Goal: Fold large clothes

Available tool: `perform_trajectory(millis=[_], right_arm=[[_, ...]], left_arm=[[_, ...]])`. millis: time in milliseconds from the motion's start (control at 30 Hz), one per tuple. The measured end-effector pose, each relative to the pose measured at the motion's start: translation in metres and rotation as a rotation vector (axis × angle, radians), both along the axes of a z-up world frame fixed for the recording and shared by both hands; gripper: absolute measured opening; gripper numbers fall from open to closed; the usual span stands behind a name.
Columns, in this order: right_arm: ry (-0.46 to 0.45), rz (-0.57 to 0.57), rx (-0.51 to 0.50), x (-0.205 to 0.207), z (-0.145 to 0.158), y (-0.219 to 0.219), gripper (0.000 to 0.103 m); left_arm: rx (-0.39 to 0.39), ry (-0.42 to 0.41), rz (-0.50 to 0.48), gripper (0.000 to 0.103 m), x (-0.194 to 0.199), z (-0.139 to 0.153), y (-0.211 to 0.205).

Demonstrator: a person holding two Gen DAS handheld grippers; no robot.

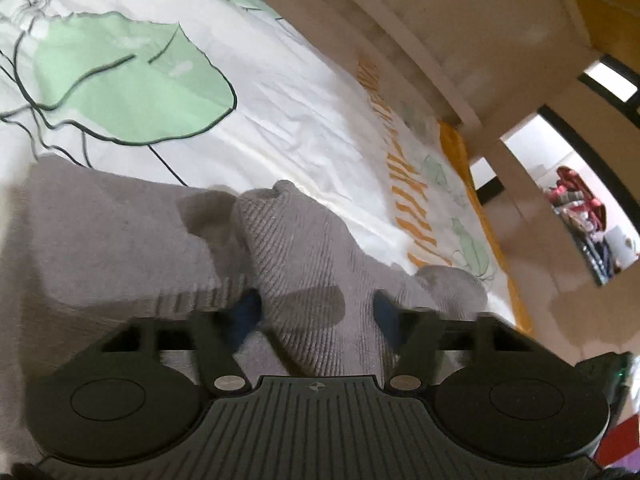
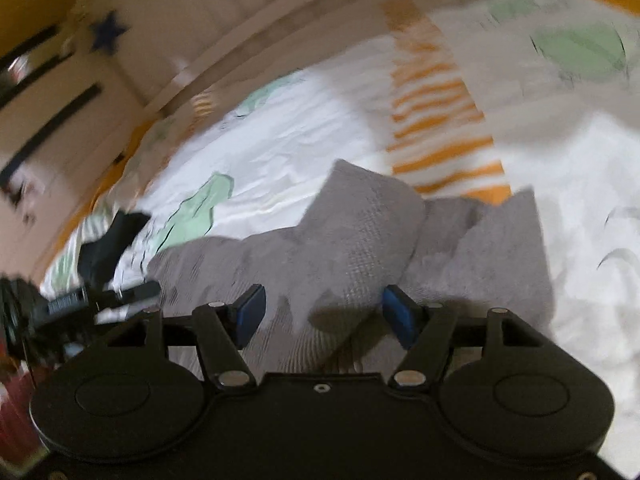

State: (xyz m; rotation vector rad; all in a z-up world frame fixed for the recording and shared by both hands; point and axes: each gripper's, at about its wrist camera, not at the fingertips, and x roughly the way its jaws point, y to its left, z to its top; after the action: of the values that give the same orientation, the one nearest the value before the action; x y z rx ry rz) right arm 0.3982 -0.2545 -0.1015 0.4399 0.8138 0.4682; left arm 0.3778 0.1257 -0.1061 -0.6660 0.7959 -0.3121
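Midway: grey garment part-folded on the bed

Beyond both sets of jaws spreads a white leaf-print bedspread [image 1: 280, 92]. On it lies the grey knit garment [image 1: 120, 240], bunched in rough layers, folding seemingly unfinished. Left gripper [image 1: 316, 312] and right gripper [image 2: 324, 312] each have jaws apart, a raised fold between them.

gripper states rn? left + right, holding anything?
Left gripper: open, jaws spread around a raised fold of the grey knit garment, not clamped.
Right gripper: open, fingers either side of a garment bunch, holding nothing.
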Motion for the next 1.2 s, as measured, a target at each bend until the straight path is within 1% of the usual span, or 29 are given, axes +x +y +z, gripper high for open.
perform_trajectory(millis=[33,67,100,167,233,300,333,400,433,467,500,533,567,600,667,733,767,800,833,900,933,967,1000,1033,1100,1200], right_arm=[[0.011,-0.018,0.008,0.001,-0.001,0.001,0.037],[0.011,-0.034,-0.002,0.003,-0.001,0.004,0.016],[-0.002,-0.045,-0.014,0.004,0.005,0.005,0.012],[-0.042,-0.047,0.034,-0.001,0.02,0.002,0.012],[-0.073,-0.036,0.105,-0.012,0.038,-0.007,0.012],[-0.073,-0.027,0.122,-0.024,0.049,-0.014,0.012],[-0.061,-0.023,0.127,-0.029,0.049,-0.018,0.012],[-0.023,-0.011,0.124,-0.039,0.039,-0.023,0.013],[0.004,-0.003,0.093,-0.041,0.028,-0.023,0.014],[0.035,0.003,0.05,-0.044,0.016,-0.021,0.015],[0.058,0.0,0.016,-0.044,0.005,-0.019,0.015],[0.071,0.002,0.001,-0.045,-0.005,-0.018,0.013],[0.074,0.009,0.006,-0.047,-0.01,-0.019,0.013],[0.072,0.011,0.007,-0.048,-0.009,-0.02,0.013],[0.033,0.033,-0.019,-0.049,0.002,-0.018,0.021],[-0.03,0.047,-0.036,-0.053,0.014,-0.018,0.058],[-0.045,0.047,-0.029,-0.054,0.017,-0.019,0.065],[-0.048,0.049,-0.013,-0.054,0.019,-0.02,0.069],[-0.04,0.048,-0.004,-0.053,0.021,-0.02,0.068],[-0.02,0.043,-0.007,-0.051,0.019,-0.021,0.068],[-0.011,0.036,-0.009,-0.049,0.018,-0.022,0.068],[-0.004,0.029,-0.009,-0.048,0.017,-0.021,0.068],[0.003,0.022,-0.006,-0.047,0.017,-0.022,0.068],[0.015,0.016,-0.001,-0.047,0.017,-0.025,0.068],[0.044,0.009,0.018,-0.045,0.015,-0.028,0.069],[0.103,0.012,0.049,-0.043,0.012,-0.034,0.069]], left_arm=[[0.004,0.012,0.021,0.005,0.002,0.002,0.001],[-0.008,0.02,0.039,0.004,0.003,0.006,0.003],[-0.029,0.012,0.037,0.004,0.002,0.012,0.005],[-0.058,-0.014,0.014,0.004,-0.005,0.029,0.009],[-0.064,-0.023,-0.014,0.004,-0.017,0.043,0.013],[-0.075,-0.007,-0.029,0.004,-0.032,0.045,0.018],[-0.067,0.01,-0.036,0.004,-0.037,0.041,0.02],[0.018,0.062,-0.042,0.006,-0.047,0.024,0.02],[0.066,0.086,-0.031,0.007,-0.049,0.014,0.021],[0.096,0.101,-0.027,0.007,-0.048,0.004,0.021],[0.108,0.113,-0.036,0.008,-0.048,-0.006,0.022],[0.096,0.101,-0.038,0.008,-0.049,-0.011,0.023],[0.091,0.093,-0.035,0.008,-0.048,-0.011,0.024],[0.094,0.088,-0.035,0.008,-0.047,-0.008,0.024],[0.129,0.053,-0.048,0.011,-0.045,-0.001,0.02],[0.167,0.041,-0.053,0.011,-0.045,0.001,0.016],[0.191,0.038,-0.039,0.012,-0.046,0.004,0.014],[0.232,0.019,-0.01,0.012,-0.049,0.009,0.01],[0.274,-0.014,0.008,0.012,-0.053,0.016,0.007],[0.352,-0.11,0.035,0.012,-0.064,0.034,-0.003],[0.372,-0.149,0.04,0.012,-0.068,0.041,-0.005],[0.397,-0.197,0.041,0.015,-0.073,0.049,-0.011],[0.417,-0.238,0.036,0.02,-0.077,0.055,-0.017],[0.429,-0.271,0.019,0.022,-0.079,0.059,-0.024],[0.447,-0.301,-0.039,0.024,-0.083,0.061,-0.039],[0.477,-0.338,-0.054,0.025,-0.091,0.061,-0.057]])
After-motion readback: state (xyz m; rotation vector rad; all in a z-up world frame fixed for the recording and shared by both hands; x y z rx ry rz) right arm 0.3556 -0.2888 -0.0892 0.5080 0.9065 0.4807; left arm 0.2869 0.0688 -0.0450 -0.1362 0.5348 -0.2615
